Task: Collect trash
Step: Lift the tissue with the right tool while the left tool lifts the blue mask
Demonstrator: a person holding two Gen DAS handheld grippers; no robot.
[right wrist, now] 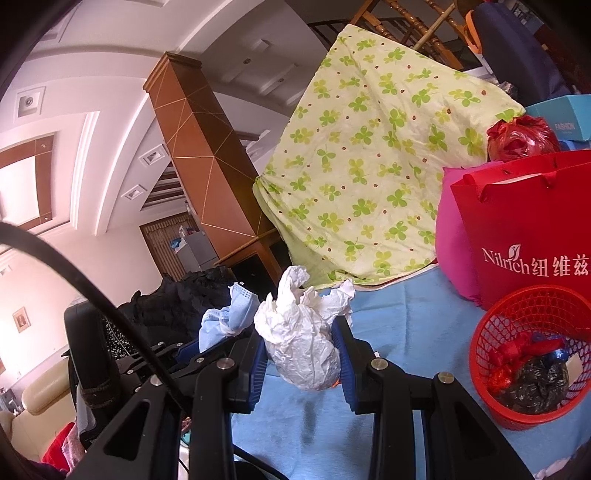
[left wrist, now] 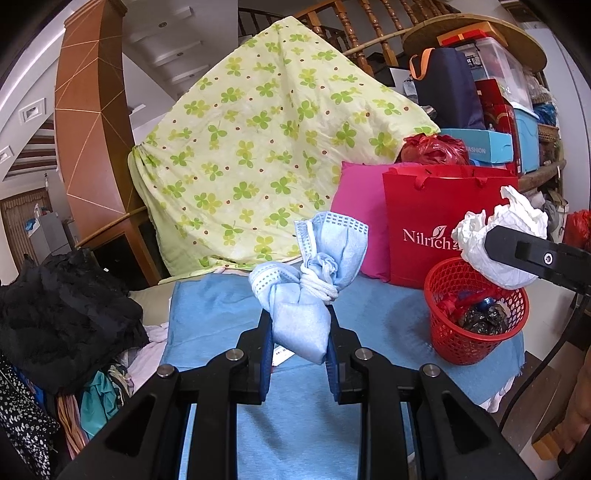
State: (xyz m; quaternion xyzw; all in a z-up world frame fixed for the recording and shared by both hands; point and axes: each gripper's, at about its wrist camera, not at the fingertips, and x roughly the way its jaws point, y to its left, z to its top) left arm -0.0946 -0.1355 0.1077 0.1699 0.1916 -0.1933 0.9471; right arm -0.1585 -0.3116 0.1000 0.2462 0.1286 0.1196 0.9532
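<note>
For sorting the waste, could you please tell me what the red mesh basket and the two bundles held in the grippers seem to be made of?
Red mesh basket: probably moulded plastic, glossy lattice.
Crumpled white wad: thin paper or tissue, matte, sharply creased.
Knotted pale blue face mask: seemingly nonwoven fabric, soft, with embossed edge dots.

- You're in a lived-in home: a wooden stair railing (left wrist: pixel 354 33) rises beyond your left claw (left wrist: pixel 299 325).
- Clover-print bedding (left wrist: pixel 266 140) ahead, a clothes heap (left wrist: pixel 62 321) to its left, stacked boxes (left wrist: pixel 495 96) upper right.
</note>
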